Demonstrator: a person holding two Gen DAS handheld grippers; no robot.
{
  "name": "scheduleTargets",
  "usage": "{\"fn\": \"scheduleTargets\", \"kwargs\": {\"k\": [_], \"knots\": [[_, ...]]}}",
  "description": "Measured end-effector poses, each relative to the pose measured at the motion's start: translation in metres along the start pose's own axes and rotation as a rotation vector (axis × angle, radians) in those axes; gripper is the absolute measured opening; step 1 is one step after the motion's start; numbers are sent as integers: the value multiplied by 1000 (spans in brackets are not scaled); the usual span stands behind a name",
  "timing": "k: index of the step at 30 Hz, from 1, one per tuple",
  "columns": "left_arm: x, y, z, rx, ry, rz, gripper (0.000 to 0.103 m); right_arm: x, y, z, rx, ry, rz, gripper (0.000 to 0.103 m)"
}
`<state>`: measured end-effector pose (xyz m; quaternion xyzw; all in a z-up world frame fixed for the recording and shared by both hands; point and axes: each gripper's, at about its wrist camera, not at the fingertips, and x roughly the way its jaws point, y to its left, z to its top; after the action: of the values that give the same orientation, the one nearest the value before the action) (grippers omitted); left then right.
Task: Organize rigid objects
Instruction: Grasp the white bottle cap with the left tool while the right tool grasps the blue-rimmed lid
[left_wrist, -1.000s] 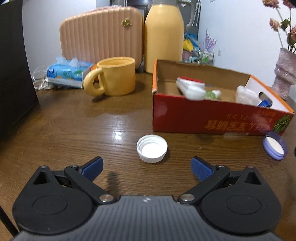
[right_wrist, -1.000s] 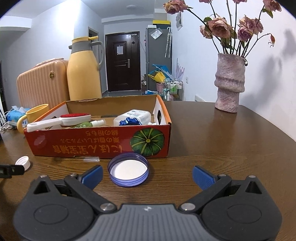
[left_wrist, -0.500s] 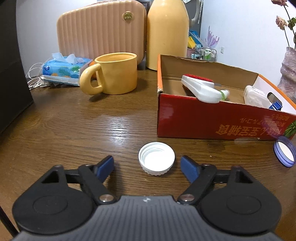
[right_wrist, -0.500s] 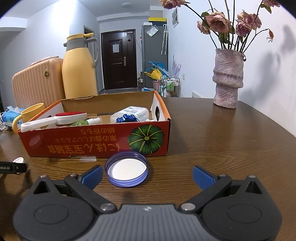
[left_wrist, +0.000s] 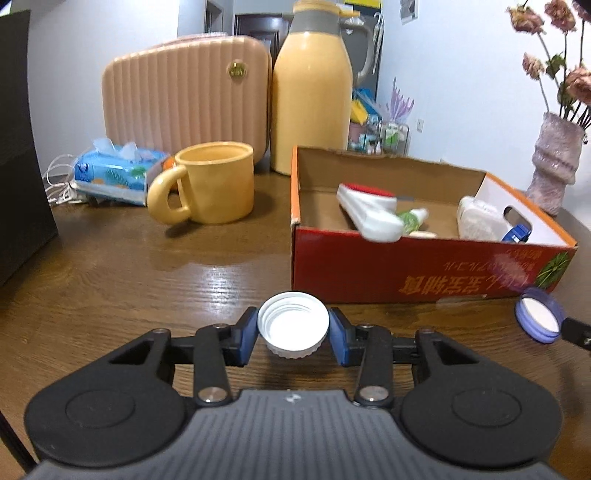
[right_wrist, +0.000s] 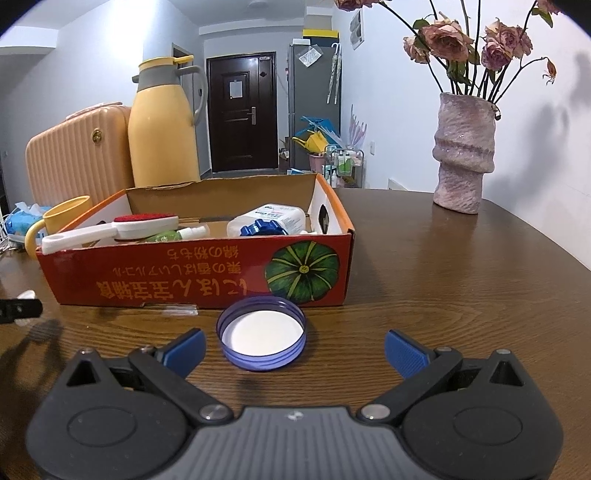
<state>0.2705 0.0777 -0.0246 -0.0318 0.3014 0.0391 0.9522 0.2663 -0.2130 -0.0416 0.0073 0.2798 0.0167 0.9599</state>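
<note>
Left tool (left_wrist: 293, 334) has just closed onto the white cap (left_wrist: 293, 324); right tool (right_wrist: 294, 349) gapes behind the purple lid (right_wrist: 261, 339).

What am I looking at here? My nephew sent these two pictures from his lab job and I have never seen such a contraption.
No robot here: a person holds a two-fingered tool in each hand, each with a camera looking along its blue-padded fingers.

The left picture comes from the left hand-held gripper. Its jaws have just been closing and now pinch a white ribbed plastic bottle cap on the brown wooden table.

The right picture comes from the right hand-held gripper, open, with a purple plastic jar lid lying between its fingers, untouched.

Behind stands a red cardboard box with a pumpkin print, holding a white brush and bottles. A yellow ceramic mug and a pink textured vase also stand on the table.
</note>
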Motion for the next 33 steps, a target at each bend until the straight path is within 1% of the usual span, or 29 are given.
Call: {"fn": "scheduleTargets", "kwargs": {"k": [5, 17, 20, 22, 30, 33], "knots": [[-15, 2, 1, -12, -50, -6, 41, 3, 2, 1, -3, 11, 4, 103], [-38, 5, -1, -24, -108, -9, 41, 24, 15, 6, -26, 60, 23, 102], [-43, 6, -2, -29, -118, -12, 41, 31, 16, 9, -24, 72, 22, 100], [-45, 7, -3, -34, -123, -16, 41, 36, 17, 10, -24, 78, 22, 97], [-46, 10, -2, -41, -120, -27, 41, 52, 19, 16, -18, 102, 15, 94], [-46, 10, -2, -38, -120, -31, 41, 54, 20, 16, -27, 108, 14, 89]]}}
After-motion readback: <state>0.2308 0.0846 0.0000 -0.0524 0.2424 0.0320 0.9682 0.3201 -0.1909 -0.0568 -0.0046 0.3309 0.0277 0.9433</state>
